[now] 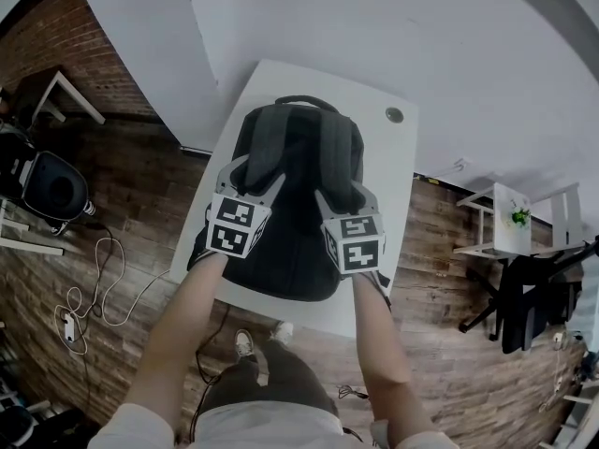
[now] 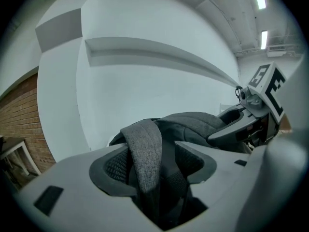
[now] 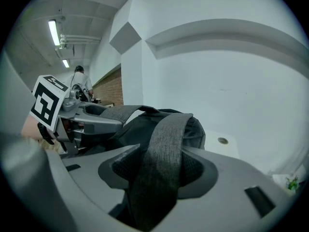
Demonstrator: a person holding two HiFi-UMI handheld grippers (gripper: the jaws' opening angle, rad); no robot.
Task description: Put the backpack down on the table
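White table (image 1: 389,157) holds the dark backpack (image 1: 295,171)

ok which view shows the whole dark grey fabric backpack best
The head view: the dark grey fabric backpack lies on the white table, nearly all its outline clear. The left gripper view shows only its top and one grey strap between the jaws; the right gripper view, the other strap.
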